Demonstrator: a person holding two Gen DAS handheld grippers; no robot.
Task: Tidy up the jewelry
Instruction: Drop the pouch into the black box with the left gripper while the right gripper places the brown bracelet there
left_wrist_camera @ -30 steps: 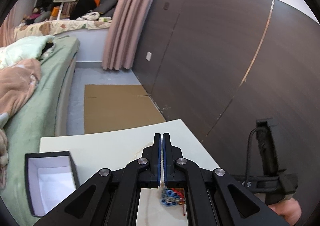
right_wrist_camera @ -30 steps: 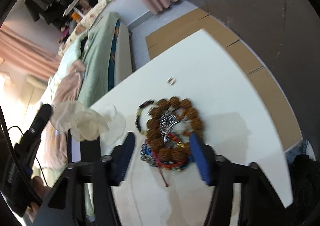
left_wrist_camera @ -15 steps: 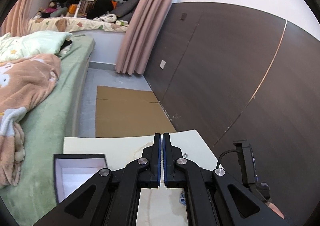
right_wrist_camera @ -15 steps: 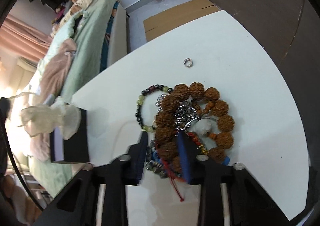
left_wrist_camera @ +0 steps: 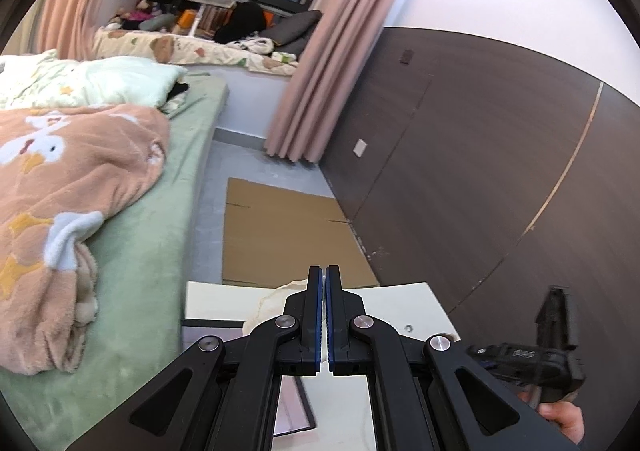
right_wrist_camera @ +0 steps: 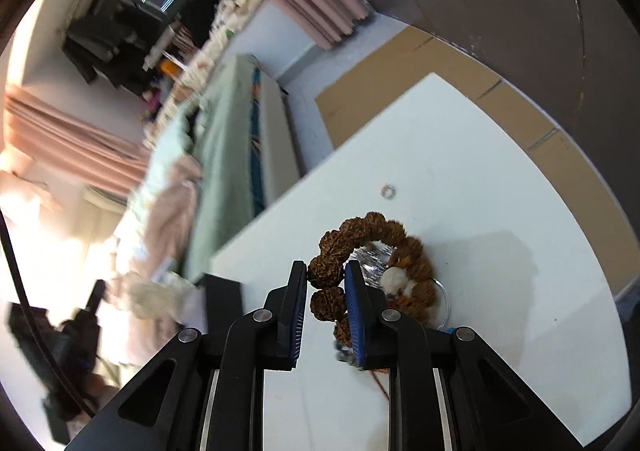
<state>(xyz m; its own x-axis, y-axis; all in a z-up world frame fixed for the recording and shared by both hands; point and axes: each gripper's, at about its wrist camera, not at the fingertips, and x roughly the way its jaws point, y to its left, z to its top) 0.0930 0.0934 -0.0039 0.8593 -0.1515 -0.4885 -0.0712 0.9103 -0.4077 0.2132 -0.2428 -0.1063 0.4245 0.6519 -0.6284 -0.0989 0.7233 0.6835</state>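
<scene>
A bracelet of big brown knobbly beads (right_wrist_camera: 376, 225) lies on the white table (right_wrist_camera: 460, 171), on top of a small pile of jewelry with a silver piece (right_wrist_camera: 372, 255) and a red cord (right_wrist_camera: 378, 383). My right gripper (right_wrist_camera: 325, 271) is closing, and its blue pads press one bead of that bracelet from both sides. A small silver ring (right_wrist_camera: 387, 190) lies alone further out. My left gripper (left_wrist_camera: 323, 271) is shut, with a pale gauze pouch (left_wrist_camera: 269, 305) hanging at its tips over an open black box (left_wrist_camera: 310, 411) with a pale lining.
A bed with a green sheet and a peach blanket (left_wrist_camera: 80, 187) runs along the table's left side. Flat cardboard (left_wrist_camera: 280, 235) covers the floor beyond the table. A dark wood wall (left_wrist_camera: 480, 191) stands to the right. A hand (left_wrist_camera: 564, 419) holds the right gripper's handle.
The right jaws have narrowed from wide apart to pinching the brown bracelet. The left gripper has swung left, so the black box now sits under it instead of at the left.
</scene>
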